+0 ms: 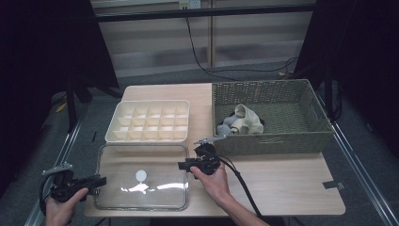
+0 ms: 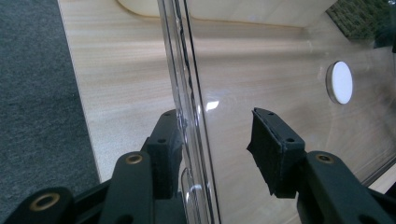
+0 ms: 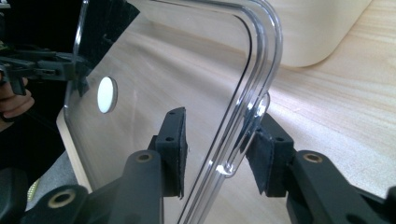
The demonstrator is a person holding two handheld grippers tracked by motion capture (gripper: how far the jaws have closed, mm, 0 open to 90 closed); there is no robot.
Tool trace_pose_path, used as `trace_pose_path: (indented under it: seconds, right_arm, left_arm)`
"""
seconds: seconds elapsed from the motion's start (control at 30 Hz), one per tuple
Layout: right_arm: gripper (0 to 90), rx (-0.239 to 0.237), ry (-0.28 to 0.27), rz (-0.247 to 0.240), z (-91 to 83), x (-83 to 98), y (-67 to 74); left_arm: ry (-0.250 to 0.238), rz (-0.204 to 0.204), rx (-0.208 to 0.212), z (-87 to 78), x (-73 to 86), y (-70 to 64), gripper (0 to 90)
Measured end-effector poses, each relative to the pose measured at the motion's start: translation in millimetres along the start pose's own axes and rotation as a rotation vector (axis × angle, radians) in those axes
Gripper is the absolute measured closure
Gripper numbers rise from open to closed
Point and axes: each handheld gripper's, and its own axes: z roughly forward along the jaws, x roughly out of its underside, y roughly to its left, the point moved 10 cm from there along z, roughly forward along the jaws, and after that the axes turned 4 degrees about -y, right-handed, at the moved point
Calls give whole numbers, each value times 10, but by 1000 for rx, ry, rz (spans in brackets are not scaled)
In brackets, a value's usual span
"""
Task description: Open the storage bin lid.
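On the table's near edge, high view: clear lid (image 1: 141,176) lying flat, long axis left-right, white disc (image 1: 140,175) at centre, cream divided tray (image 1: 148,121) just behind, wicker basket (image 1: 268,117) right; left gripper (image 1: 96,181) view: jaws part-open astride the lid's rim, one pad (image 2: 170,149) touching it; right gripper (image 1: 184,165) view: jaws part-open around a corner tab, one pad (image 3: 264,151) touching.

One clear lid (image 1: 141,176) with one white round knob (image 1: 140,175) lies on the tabletop (image 1: 282,183), behind it one cream divided tray (image 1: 148,121). One woven basket (image 1: 268,115) holds a heap of cloth pieces (image 1: 241,121), too tangled to count. Two claws: left claw (image 1: 101,181), right claw (image 1: 182,165).
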Motion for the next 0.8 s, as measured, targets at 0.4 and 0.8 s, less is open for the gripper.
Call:
trace_pose_path:
  seconds: [0.4, 0.8]
  right_arm:
    - [527, 54, 39, 3, 154, 140, -129]
    - [452, 108, 64, -9, 239, 223, -204]
  left_arm:
    - [34, -17, -22, 91, 73, 78, 514]
    - [40, -19, -53, 178, 67, 131, 509]
